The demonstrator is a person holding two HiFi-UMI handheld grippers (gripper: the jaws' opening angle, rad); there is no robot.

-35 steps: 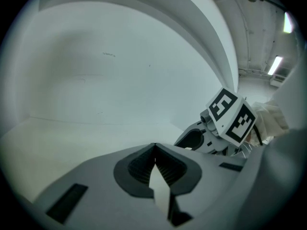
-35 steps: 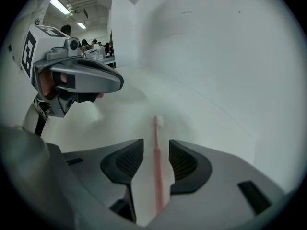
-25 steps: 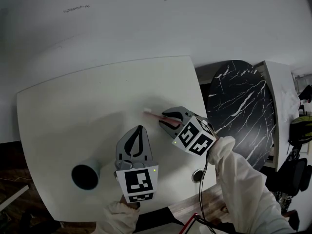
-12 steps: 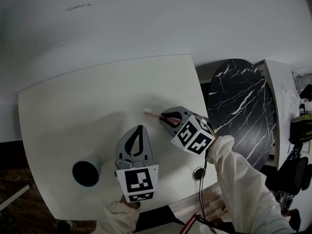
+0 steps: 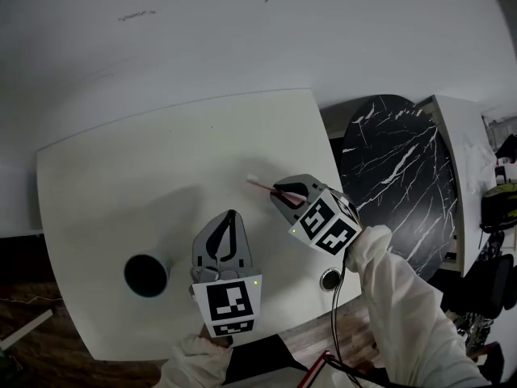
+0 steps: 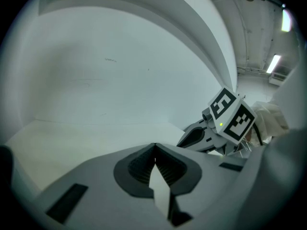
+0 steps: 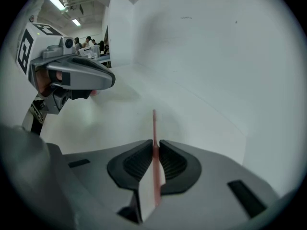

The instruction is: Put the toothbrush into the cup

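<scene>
Two tongs work close in front of me. My left gripper (image 5: 232, 213) hangs over the white table (image 5: 121, 176) with its jaws pressed together on nothing. The dark cup (image 5: 146, 275) stands upright to its left, near the table's front edge. A little further out, my right gripper (image 5: 279, 191) pinches the pink toothbrush (image 5: 260, 185) by its handle. The pale end pokes out past the tips, well apart from the cup.
</scene>
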